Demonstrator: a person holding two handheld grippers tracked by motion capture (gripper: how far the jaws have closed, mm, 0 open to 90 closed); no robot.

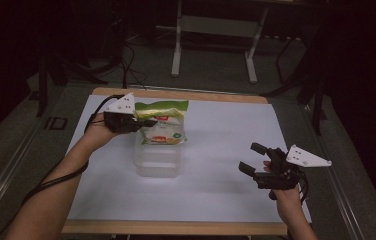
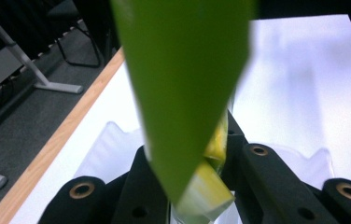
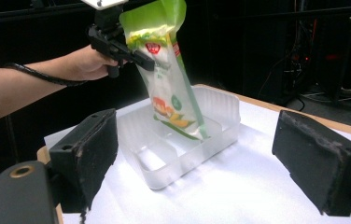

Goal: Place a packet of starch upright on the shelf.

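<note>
Left claw (image 1: 148,121) grips green bag (image 1: 163,122) over white table (image 1: 226,130).

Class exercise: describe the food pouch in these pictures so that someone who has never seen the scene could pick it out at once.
Start at the white-topped table and find the clear plastic tray left of its middle. The pouch stands tilted in that tray, its lower end inside, its upper part pinched by the left gripper. It is the one colourful thing there: a green top, a whitish body and a red logo.
</note>
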